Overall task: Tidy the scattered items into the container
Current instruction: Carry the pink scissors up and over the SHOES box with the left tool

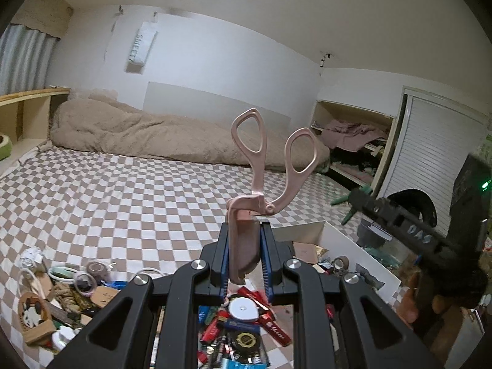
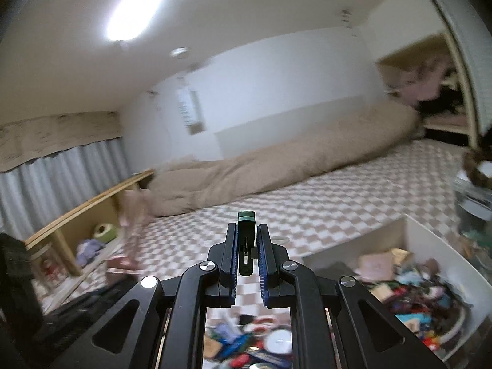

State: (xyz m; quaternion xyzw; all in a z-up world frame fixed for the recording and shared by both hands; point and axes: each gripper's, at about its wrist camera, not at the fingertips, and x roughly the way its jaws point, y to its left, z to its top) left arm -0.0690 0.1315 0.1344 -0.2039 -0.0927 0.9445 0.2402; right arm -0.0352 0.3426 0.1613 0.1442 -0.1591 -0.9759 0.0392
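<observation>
Pink scissors held upright, blades clamped in left gripper, green clip pinched in right gripper, white box of clutter at right, on checkered bed.

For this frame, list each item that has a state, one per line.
Left tongs: shut on pink scissors.
Pink scissors: held upright by the sheathed blade end, handles up and spread.
Right tongs: shut on green-topped dark clip.
Green-topped dark clip: held upright.
White container: open-topped, partly filled with items.
</observation>
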